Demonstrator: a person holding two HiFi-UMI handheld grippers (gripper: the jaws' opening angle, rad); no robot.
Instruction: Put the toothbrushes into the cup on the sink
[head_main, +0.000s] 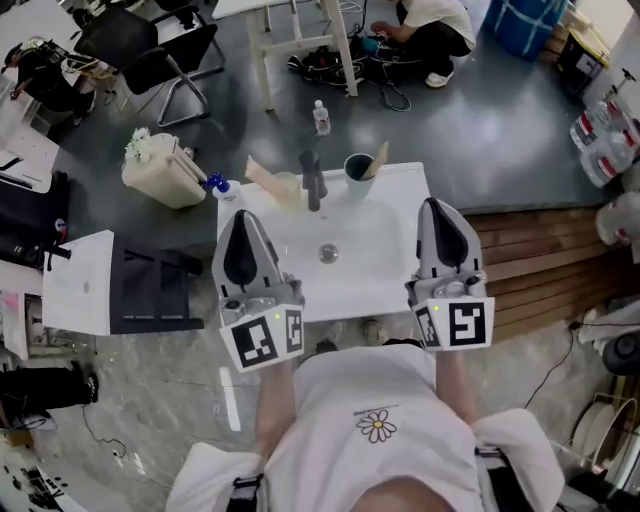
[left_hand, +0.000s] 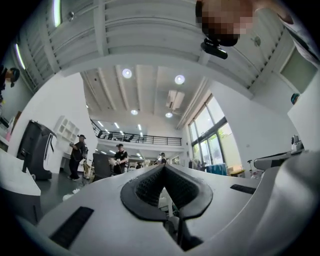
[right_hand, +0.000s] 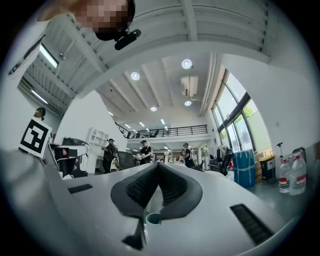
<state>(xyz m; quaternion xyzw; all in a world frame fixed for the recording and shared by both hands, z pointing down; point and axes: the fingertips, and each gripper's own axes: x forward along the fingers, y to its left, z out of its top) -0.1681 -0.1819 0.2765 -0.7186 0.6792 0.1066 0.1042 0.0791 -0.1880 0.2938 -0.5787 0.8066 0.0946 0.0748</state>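
The white sink (head_main: 390, 280) stands right in front of me in the head view, with a dark faucet (head_main: 313, 180) at its back. A dark cup (head_main: 357, 171) sits on the back right corner, and a pale toothbrush (head_main: 379, 159) leans in it. Another pale, beige piece (head_main: 266, 177) lies at the back left; I cannot tell what it is. My left gripper (head_main: 243, 220) hovers over the sink's left edge, shut and empty. My right gripper (head_main: 437, 207) hovers over the right edge, also shut and empty. The right gripper view shows the cup's rim (right_hand: 152, 218) below the closed jaws.
A white bin (head_main: 165, 172) with flowers stands left of the sink, and a small bottle (head_main: 321, 118) stands on the floor behind it. Wooden decking (head_main: 540, 260) lies to the right. A person (head_main: 430, 28) sits on the floor far back. Black chairs (head_main: 150, 50) stand at the back left.
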